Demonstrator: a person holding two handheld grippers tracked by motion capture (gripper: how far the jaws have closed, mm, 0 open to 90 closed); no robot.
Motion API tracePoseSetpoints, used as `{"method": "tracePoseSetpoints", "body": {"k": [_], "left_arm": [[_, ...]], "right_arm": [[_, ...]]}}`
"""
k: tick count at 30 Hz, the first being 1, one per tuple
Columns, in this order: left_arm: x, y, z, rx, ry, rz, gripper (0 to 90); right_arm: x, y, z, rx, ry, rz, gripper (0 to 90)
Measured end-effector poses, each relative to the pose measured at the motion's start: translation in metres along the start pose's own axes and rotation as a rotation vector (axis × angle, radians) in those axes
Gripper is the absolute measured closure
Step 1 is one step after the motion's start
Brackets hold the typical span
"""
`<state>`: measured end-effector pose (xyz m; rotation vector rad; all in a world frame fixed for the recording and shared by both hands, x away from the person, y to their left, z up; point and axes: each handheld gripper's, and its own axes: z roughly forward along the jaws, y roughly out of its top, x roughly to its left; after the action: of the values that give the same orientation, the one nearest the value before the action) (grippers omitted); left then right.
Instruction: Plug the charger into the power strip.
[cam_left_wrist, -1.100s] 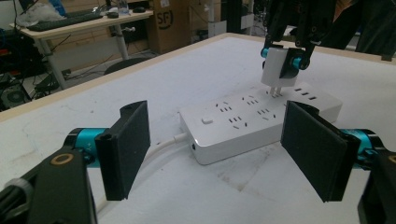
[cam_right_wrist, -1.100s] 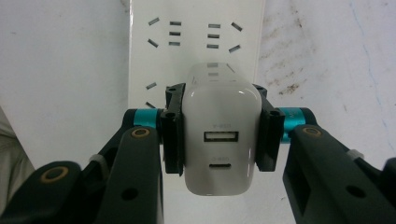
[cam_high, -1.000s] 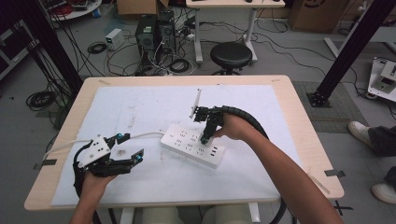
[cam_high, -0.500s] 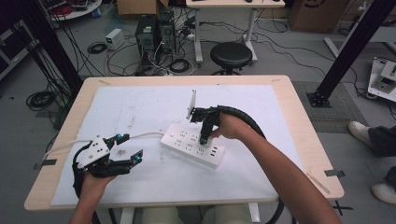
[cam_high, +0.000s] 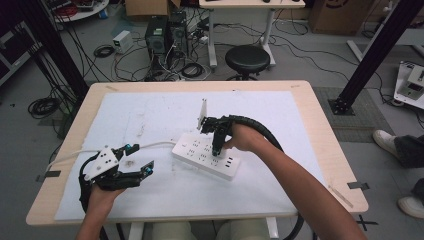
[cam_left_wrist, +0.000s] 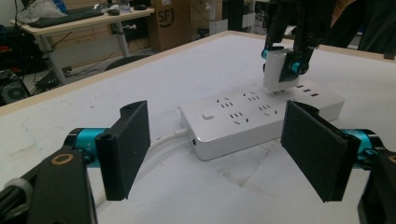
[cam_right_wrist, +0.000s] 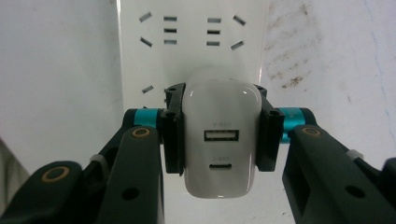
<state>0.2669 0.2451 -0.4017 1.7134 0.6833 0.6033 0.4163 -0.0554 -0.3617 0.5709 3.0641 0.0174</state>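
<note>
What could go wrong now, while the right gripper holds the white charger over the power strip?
1. The right gripper clamps the white charger just above the power strip. If the prongs miss the slots, pushing down may bend them or slide the strip.
2. The left gripper stands open and apart from the strip, so nothing steadies it; it could shift on the white mat.
3. The charger's smooth sides might slip between the pads under force.

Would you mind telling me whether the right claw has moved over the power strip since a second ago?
Yes, slightly: the right claw, shut on the white charger, has shifted left along the power strip, toward its cable end.
</note>
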Motion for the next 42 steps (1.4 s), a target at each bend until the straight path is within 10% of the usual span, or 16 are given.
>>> {"method": "tracePoseSetpoints", "body": {"k": [23, 30, 42], "left_arm": [[0.0, -0.002, -0.003, 0.005, 0.011, 0.0, 24.1], [0.002, -0.005, -0.003, 0.009, 0.014, -0.008, 24.1], [-0.001, -0.003, 0.003, 0.006, -0.003, -0.006, 24.1]], "right_arm": [[-0.001, -0.002, 0.005, -0.042, 0.023, 0.025, 63.1], [-0.006, -0.012, 0.006, -0.133, 0.052, 0.013, 60.7], [-0.011, -0.023, -0.007, -0.249, 0.035, 0.084, 16.6]]}}
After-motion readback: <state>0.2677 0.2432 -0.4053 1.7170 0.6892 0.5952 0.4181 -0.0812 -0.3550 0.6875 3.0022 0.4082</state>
